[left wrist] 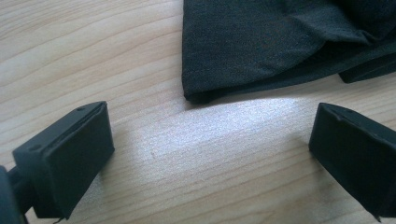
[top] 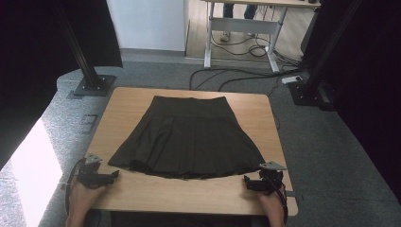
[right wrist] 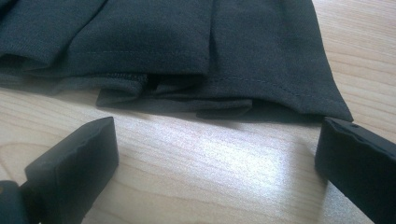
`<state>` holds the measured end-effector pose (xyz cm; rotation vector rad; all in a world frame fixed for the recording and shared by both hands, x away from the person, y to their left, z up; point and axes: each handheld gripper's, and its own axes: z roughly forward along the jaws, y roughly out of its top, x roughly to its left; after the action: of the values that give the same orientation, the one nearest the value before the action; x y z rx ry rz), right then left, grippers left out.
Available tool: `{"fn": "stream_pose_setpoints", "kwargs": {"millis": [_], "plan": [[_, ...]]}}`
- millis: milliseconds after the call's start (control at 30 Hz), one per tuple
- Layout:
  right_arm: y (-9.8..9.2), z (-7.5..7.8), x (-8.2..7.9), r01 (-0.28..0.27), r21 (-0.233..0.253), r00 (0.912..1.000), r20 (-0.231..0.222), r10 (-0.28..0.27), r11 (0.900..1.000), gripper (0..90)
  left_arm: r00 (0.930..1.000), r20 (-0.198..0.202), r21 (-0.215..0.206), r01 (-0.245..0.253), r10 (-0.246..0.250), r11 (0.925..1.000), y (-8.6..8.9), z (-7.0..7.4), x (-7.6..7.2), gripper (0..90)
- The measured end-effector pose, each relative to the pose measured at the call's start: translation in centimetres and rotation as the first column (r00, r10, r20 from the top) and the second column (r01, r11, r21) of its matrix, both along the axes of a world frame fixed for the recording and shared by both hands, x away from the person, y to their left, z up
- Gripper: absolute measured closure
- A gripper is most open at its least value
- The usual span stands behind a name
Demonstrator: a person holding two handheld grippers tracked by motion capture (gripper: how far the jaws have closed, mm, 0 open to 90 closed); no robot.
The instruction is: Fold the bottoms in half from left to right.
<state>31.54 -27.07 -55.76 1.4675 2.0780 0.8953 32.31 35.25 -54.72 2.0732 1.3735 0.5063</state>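
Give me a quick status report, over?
Left gripper and right gripper open, empty, at hem corners. Black skirt flat on table. Nothing in the way.

Bare table [top: 189, 194] lies between both claws; the skirt [top: 189, 137] covers the middle

- Left gripper [top: 115, 175]: black body, grey three-cornered plate on top, black cable looping beside the bare hand [top: 84, 194].
- Right gripper [top: 246, 182]: same black build, grey plate, black cable.
- Jaws: blocky, matte black, squared ends.
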Motion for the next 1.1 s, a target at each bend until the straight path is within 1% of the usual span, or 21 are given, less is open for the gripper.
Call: {"fn": "stream_pose_setpoints", "kwargs": {"millis": [500,633,767,800,833,867,900,933,967,1000,1033,1067,1100], "plan": [[0.0,0.0,0.0,0.0,0.0,1.0,0.0,0.0,1.0,0.0,0.9999,0.001,0.001,-0.012,0.012,0.9999,-0.2,0.0,0.0,0.0],[0.0,0.0,0.0,-0.002,0.001,1.0,0.0,0.002,1.0,0.0,1.0,0.0,-0.001,-0.01,0.01,1.0,-0.1,0.0,0.0,0.0],[0.0,0.0,-0.1,-0.009,0.004,1.0,-0.002,0.009,1.0,0.0,1.0,0.0,-0.005,0.004,-0.004,1.0,-0.1,0.0,-0.1,0.0],[-0.2,0.1,-0.3,-0.008,0.025,1.0,0.0,0.008,1.0,0.0,0.9997,-0.019,-0.01,0.013,-0.013,0.9999,0.2,0.3,0.0,0.0],[-0.3,0.1,-0.3,-0.005,0.037,1.0,-0.003,0.005,0.999,0.0,0.9997,-0.018,-0.004,0.014,-0.014,0.9999,0.3,0.5,0.0,0.0],[-0.5,0.2,-0.3,-0.003,0.046,1.0,-0.007,0.003,0.999,1.5,0.9999,-0.003,0.005,0.013,-0.013,0.9999,0.5,1.0,-0.1,0.0],[-0.5,0.4,-0.4,0.002,0.044,0.9999,-0.011,-0.001,0.999,2.3,0.9998,0.017,0.002,0.007,-0.007,1.0,0.8,1.5,-0.1,0.0],[-0.6,0.6,-0.4,0.001,0.035,1.0,-0.007,-0.001,0.999,2.3,0.9994,0.036,-0.015,0.001,0.0,0.9999,1.1,2.1,-0.1,0.0],[-0.6,0.6,-0.4,0.001,0.035,1.0,-0.007,-0.001,0.999,2.3,0.9994,0.036,-0.015,0.001,0.0,0.9999,1.1,2.1,-0.1,0.0],[-0.5,1.1,-0.4,0.001,0.036,1.0,-0.002,-0.001,0.999,2.3,0.9982,0.059,-0.053,-0.005,0.009,0.9986,1.6,3.2,0.3,0.0],[-0.3,1.4,-0.4,-0.004,0.039,1.0,0.0,0.004,0.999,2.3,0.9982,0.059,-0.053,-0.005,0.009,0.9986,1.6,3.2,0.3,0.0],[-0.3,1.4,-0.4,-0.004,0.039,1.0,0.0,0.004,0.999,2.3,0.9979,0.065,-0.052,-0.001,0.004,0.9986,1.5,3.6,0.6,0.0],[-0.1,1.8,-0.4,-0.01,0.035,0.9999,0.009,0.01,0.999,2.3,0.9974,0.072,-0.03,0.008,-0.006,0.9995,1.2,4.1,1.1,0.0]]}}
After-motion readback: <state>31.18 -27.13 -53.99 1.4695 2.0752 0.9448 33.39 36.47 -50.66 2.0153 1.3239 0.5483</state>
